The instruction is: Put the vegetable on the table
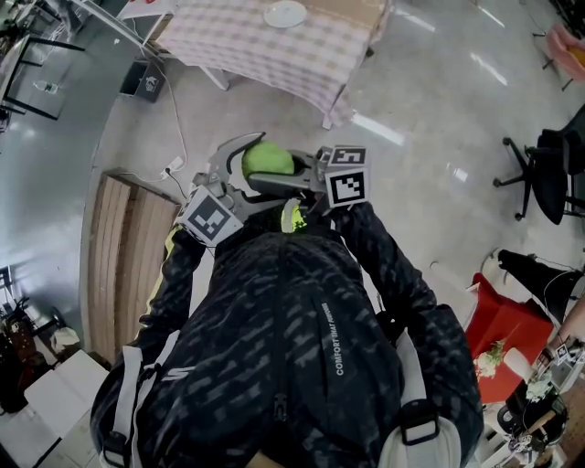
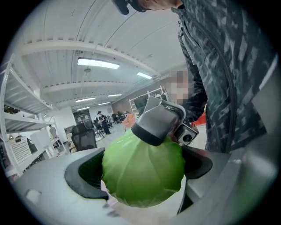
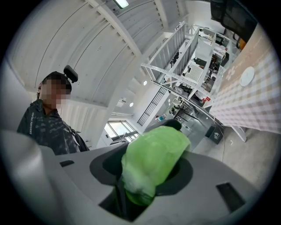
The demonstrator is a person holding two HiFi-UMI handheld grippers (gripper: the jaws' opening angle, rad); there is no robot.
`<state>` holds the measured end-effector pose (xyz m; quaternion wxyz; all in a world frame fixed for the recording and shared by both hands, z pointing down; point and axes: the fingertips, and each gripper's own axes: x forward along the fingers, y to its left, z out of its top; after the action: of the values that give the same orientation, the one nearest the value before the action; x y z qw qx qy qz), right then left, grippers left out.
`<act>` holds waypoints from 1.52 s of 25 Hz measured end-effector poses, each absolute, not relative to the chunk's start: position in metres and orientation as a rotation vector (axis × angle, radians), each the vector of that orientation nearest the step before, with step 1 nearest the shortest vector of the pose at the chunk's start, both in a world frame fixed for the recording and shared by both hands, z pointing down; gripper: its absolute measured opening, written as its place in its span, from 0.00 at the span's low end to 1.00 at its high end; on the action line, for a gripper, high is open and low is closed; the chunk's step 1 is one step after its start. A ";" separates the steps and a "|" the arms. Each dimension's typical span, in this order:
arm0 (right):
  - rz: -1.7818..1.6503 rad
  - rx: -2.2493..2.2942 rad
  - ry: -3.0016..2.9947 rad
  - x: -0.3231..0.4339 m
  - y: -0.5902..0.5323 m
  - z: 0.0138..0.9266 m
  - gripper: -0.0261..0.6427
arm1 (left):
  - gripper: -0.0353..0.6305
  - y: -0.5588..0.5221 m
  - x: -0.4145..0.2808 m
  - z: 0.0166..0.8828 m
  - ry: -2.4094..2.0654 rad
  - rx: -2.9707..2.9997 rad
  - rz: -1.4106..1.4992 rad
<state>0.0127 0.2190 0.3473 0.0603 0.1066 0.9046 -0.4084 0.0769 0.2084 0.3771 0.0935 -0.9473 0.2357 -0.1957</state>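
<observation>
A round green cabbage (image 1: 268,158) is carried in front of the person's chest, above the floor, gripped from both sides. My left gripper (image 1: 236,160) curves around its left side, and in the left gripper view the cabbage (image 2: 142,169) fills the gap between the dark pads (image 2: 83,178). My right gripper (image 1: 291,175) holds it from the right, and one of its grey jaws lies across the top of the cabbage in the left gripper view. In the right gripper view the cabbage (image 3: 153,158) sits wedged between the jaws. The table (image 1: 265,46), under a checked cloth, stands ahead.
A white plate (image 1: 285,13) lies on the table, which also shows in the right gripper view (image 3: 257,103). A wooden platform (image 1: 128,265) is on the left, with a cable (image 1: 178,119) on the floor beside it. An office chair (image 1: 548,174) and a red cloth (image 1: 498,320) are at the right.
</observation>
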 end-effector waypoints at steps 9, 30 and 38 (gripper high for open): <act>-1.234 0.260 2.743 -0.008 0.160 0.357 0.30 | 0.81 0.152 0.058 0.386 0.648 -2.823 -0.535; -1.319 0.057 2.741 -0.079 -0.059 0.401 0.31 | 0.81 -0.059 -0.013 0.427 0.544 -2.905 -0.506; -1.365 -0.014 2.738 -0.102 -0.108 0.415 0.31 | 0.81 -0.103 -0.034 0.443 0.500 -2.966 -0.486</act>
<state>-0.1015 -0.1081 0.4152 0.0410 -0.0045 0.8942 -0.4458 -0.0343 -0.1030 0.4428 0.0474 -0.9723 0.1641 -0.1593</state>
